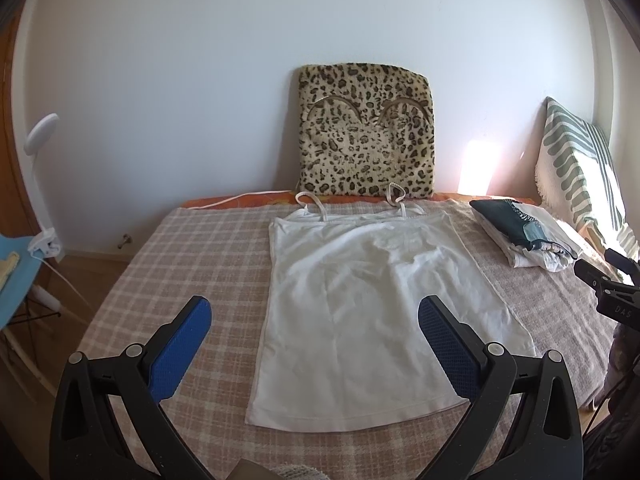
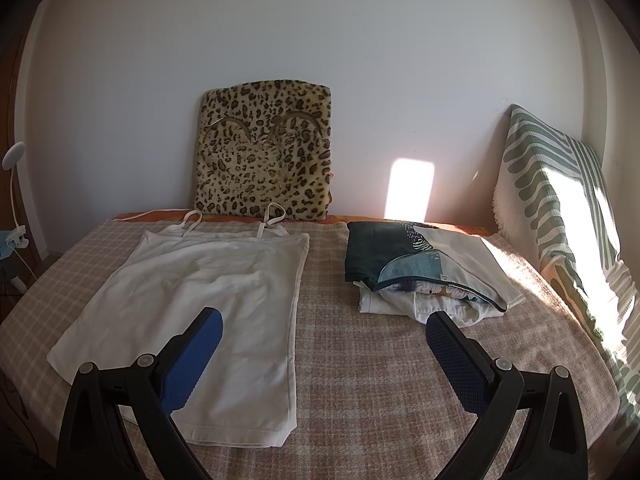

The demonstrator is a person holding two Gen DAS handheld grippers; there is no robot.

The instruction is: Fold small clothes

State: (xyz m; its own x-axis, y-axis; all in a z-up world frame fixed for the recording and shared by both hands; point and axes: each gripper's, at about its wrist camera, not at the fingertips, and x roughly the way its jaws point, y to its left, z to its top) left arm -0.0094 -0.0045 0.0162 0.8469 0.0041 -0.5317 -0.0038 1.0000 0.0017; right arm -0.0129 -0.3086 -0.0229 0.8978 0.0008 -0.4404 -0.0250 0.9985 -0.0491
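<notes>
A white camisole point(image 1: 372, 312) lies spread flat on the bed point(image 1: 192, 264), which is covered by a pink-and-cream checked blanket; its thin straps point(image 1: 394, 196) point toward the far wall and its hem faces the cameras. The left gripper point(image 1: 316, 318) hovers above the near part of the bed with its blue-padded fingers point(image 1: 180, 348) wide apart and holding nothing. In the left wrist view the camisole's lower half sits between them: the right finger overlaps the cloth near the lower right side, while the left finger hangs over bare blanket just beside the garment's left edge; whether either touches the fabric cannot be told. The right gripper point(image 2: 324, 334) is likewise spread open and empty. In its own view the left finger point(image 2: 192, 364) lies over the camisole's point(image 2: 192, 280) lower middle, and the right finger point(image 2: 456, 364) stands over the blanket just in front of a stack of folded clothes point(image 2: 424, 268), topped by a dark teal printed piece, which rests to the right of the camisole and apart from it. A leopard-print cushion point(image 2: 264, 148) leans upright against the wall behind the straps, and a green-striped pillow point(image 2: 560, 200) stands at the bed's right edge, partly in sunlight.
</notes>
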